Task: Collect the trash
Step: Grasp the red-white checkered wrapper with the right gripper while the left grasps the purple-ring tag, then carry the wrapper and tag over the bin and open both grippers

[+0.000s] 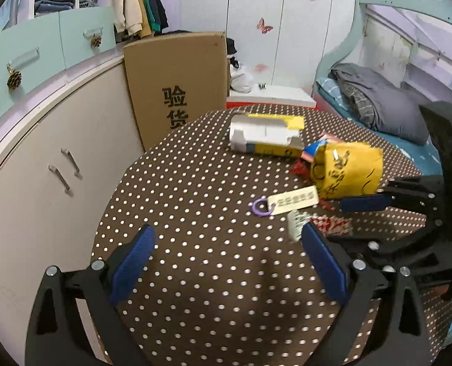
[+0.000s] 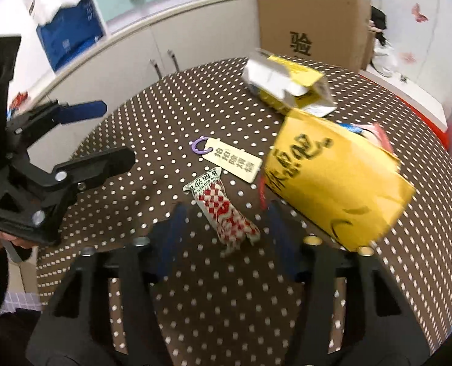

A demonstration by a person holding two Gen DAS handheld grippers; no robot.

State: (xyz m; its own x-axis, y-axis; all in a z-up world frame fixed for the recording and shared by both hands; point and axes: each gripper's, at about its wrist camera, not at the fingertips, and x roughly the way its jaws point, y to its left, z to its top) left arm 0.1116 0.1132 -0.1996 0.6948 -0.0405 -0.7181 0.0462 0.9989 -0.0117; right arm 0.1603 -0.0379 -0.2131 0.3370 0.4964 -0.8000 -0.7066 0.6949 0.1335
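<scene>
Trash lay scattered toward one side of the round table [image 2: 152, 113] with its brown dotted cloth: a red-and-white checked wrapper [image 2: 223, 210] nearest the near edge, a paper tag [image 2: 233, 163] on a purple ring just beyond it, a crumpled yellow bag [image 2: 335, 189] beside them, and a torn yellow-and-white carton [image 2: 287, 84] toward the far edge. The right gripper [image 2: 226, 228] hung over the wrapper with its blue fingers [image 2: 172, 231] standing on either side of it, narrowed but apparently not pressing on it. The left gripper [image 1: 226, 262] stood wide apart over bare cloth, holding nothing. The wrapper looked feather-light, thin and crinkly, probably slick foil or plastic, so it would likely crush flat and could slide out of a loose pinch; taking it across its bunched middle seemed the safest hold. The bag and carton appeared empty and light too, stiff enough to be pinched at an open edge or flap.
</scene>
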